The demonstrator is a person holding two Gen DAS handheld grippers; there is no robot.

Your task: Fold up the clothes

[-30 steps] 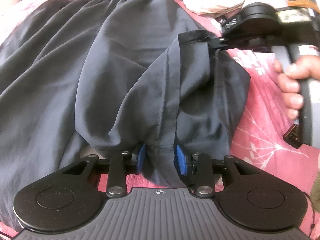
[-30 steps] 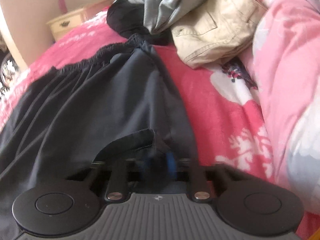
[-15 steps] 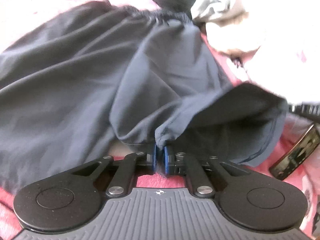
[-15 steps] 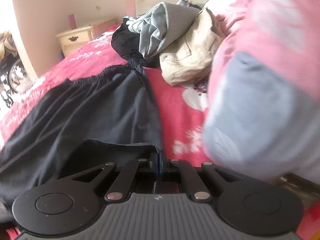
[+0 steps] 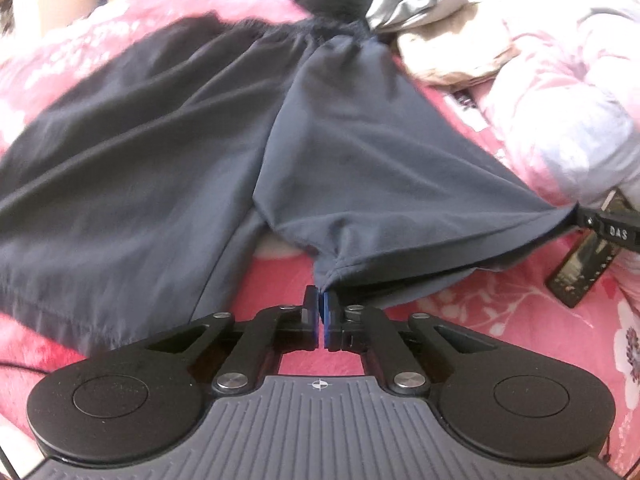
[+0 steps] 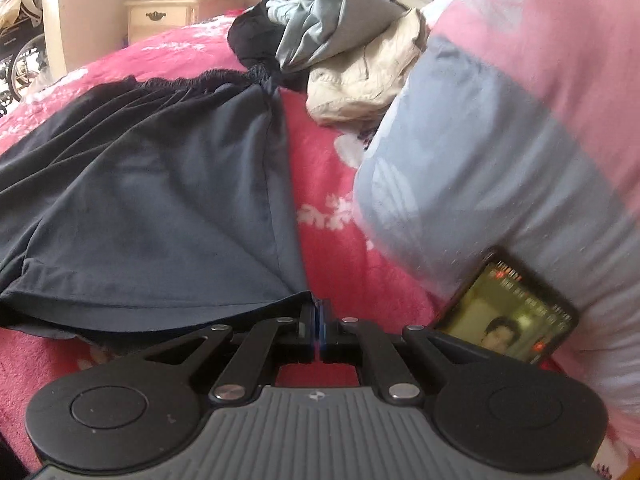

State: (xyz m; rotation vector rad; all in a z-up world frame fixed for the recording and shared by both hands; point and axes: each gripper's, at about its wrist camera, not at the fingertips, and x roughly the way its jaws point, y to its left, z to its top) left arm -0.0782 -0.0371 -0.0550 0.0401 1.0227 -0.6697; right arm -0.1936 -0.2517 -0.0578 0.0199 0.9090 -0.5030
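Dark navy shorts (image 5: pixel 160 152) lie spread on a pink floral bedspread (image 5: pixel 500 312), waistband at the far end. My left gripper (image 5: pixel 321 300) is shut on the inner hem corner of the right leg. My right gripper (image 6: pixel 319 312) is shut on the outer hem corner of the same leg (image 6: pixel 168 220); its tip shows at the right edge of the left wrist view (image 5: pixel 608 230). The hem is stretched taut between the two grippers, low over the bed.
A pile of clothes, black (image 6: pixel 256 36), grey (image 6: pixel 332 20) and beige (image 6: pixel 372 72), lies beyond the waistband. A pink and grey duvet (image 6: pixel 500 140) bulks on the right. A phone (image 6: pixel 508 316) with a lit screen leans against it. A nightstand (image 6: pixel 160 16) stands behind.
My left gripper has closed on the hem. Both grippers have pulled back and apart, so the bunched right leg is now drawn out flat and taut.
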